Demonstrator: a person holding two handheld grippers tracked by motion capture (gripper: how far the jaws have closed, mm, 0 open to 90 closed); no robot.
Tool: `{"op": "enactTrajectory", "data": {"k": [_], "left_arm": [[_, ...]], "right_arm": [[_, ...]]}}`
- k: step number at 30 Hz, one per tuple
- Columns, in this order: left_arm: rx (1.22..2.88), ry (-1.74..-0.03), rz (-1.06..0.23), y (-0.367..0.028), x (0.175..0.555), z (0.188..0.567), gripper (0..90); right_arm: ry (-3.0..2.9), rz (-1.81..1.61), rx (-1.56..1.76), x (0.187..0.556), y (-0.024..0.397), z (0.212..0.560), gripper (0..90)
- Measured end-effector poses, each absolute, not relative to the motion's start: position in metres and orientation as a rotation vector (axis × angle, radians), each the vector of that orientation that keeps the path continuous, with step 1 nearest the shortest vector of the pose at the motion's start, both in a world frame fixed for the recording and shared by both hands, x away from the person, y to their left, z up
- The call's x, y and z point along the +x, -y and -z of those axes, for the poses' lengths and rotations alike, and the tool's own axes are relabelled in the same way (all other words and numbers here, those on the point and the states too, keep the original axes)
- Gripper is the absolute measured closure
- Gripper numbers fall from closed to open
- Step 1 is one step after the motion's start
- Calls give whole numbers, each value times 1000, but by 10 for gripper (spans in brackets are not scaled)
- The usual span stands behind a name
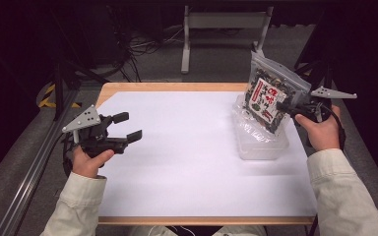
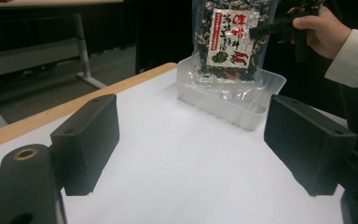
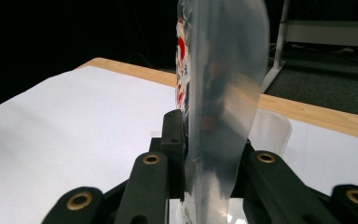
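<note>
Clear plastic packet (image 1: 269, 96) pinched at its side edge by right gripper (image 1: 286, 106), held upright over see-through tub (image 1: 261, 142) at table's far right (bottom seems to touch tub; hard to confirm). Left gripper (image 1: 126, 127) spread wide, idle over white sheet (image 1: 177, 157). Best lowered straight down, grip kept firm until packet settles inside.

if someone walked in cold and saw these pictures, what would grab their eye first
Most likely the clear packet of dark dried food with its red and white label, held up at the table's far right by the right gripper, which is shut on its edge. Its lower end dips into a clear plastic tub on the white table cover. After that, the left gripper, jaws wide open and holding nothing, hovering at the left.
</note>
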State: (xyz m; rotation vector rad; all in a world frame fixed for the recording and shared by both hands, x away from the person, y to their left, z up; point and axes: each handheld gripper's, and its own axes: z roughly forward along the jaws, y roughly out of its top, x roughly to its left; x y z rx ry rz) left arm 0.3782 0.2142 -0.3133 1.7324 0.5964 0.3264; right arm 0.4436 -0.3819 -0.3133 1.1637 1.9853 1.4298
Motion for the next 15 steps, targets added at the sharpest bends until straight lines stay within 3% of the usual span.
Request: {"op": "enactTrajectory", "data": {"k": [15], "left_arm": [[1737,-600,-328,-215,379,315,190]], "right_arm": [[-2016,-1393,1173,439,384,320,764]]}}
